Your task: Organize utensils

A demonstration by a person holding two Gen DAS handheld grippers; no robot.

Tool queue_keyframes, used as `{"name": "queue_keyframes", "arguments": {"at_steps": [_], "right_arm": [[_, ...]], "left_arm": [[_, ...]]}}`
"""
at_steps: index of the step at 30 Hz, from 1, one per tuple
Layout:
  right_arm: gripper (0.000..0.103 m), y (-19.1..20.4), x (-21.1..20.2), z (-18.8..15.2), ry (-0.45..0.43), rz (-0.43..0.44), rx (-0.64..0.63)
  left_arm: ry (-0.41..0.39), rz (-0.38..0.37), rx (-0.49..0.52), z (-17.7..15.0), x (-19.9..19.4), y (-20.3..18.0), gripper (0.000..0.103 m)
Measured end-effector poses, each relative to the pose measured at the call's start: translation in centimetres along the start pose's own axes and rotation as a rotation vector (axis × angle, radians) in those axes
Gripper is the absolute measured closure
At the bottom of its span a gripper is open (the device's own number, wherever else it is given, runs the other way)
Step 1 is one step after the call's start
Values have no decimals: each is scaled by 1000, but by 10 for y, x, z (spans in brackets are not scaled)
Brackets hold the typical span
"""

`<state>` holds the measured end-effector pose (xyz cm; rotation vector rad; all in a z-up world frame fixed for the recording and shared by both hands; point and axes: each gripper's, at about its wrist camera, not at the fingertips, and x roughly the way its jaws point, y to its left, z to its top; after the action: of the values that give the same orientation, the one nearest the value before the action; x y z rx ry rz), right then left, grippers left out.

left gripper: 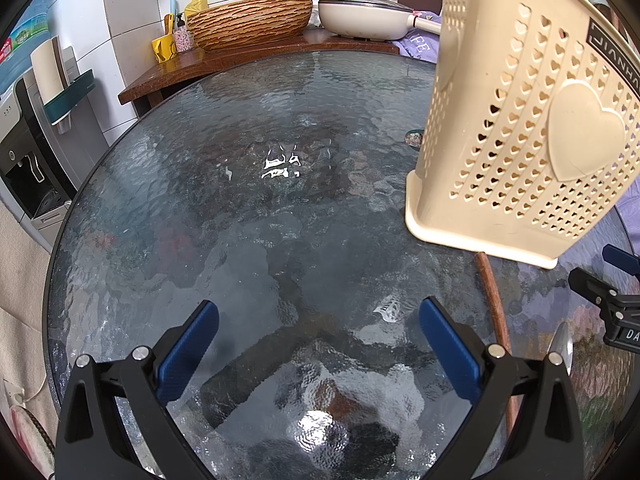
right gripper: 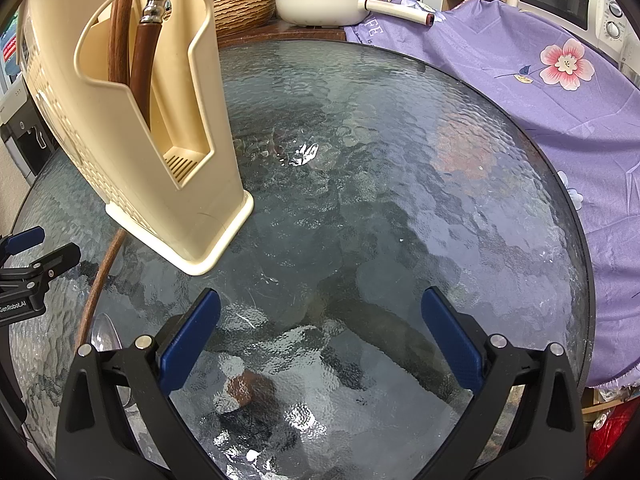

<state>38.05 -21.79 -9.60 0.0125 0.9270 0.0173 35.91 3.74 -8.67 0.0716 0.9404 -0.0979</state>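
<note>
A cream utensil holder (left gripper: 520, 120) with heart-shaped holes stands on the round glass table (left gripper: 240, 200). In the right wrist view the utensil holder (right gripper: 132, 128) shows its open side, with two brown-handled utensils (right gripper: 142, 60) standing inside. A wooden-handled spoon (left gripper: 496, 320) lies flat on the glass just in front of the holder; the right wrist view shows the spoon's handle (right gripper: 98, 280) and metal bowl (right gripper: 105, 336). My left gripper (left gripper: 318, 348) is open over bare glass, left of the spoon. My right gripper (right gripper: 320, 344) is open too, right of the spoon. Neither holds anything.
A wooden counter (left gripper: 224, 64) behind the table carries a woven basin (left gripper: 250, 20), a white pan (left gripper: 360, 16) and a yellow cup (left gripper: 163, 48). A purple flowered cloth (right gripper: 540, 92) covers something along the table's right side. A water dispenser (left gripper: 24, 152) stands at the left.
</note>
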Motion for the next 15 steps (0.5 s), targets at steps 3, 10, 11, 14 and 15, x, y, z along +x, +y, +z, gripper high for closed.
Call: {"name": "queue_keyframes", "arguments": {"at_steps": [3,10,11,14,15], "right_arm": [[4,0,0,0,0,0,0],[4,0,0,0,0,0,0],[4,0,0,0,0,0,0],[4,0,0,0,0,0,0],[4,0,0,0,0,0,0]], "left_arm": [[0,0,0,0,0,-1,4],[0,0,0,1,1,1,4],[0,0,0,0,0,0,4],[0,0,0,0,0,0,4],[0,0,0,0,0,0,4]]}}
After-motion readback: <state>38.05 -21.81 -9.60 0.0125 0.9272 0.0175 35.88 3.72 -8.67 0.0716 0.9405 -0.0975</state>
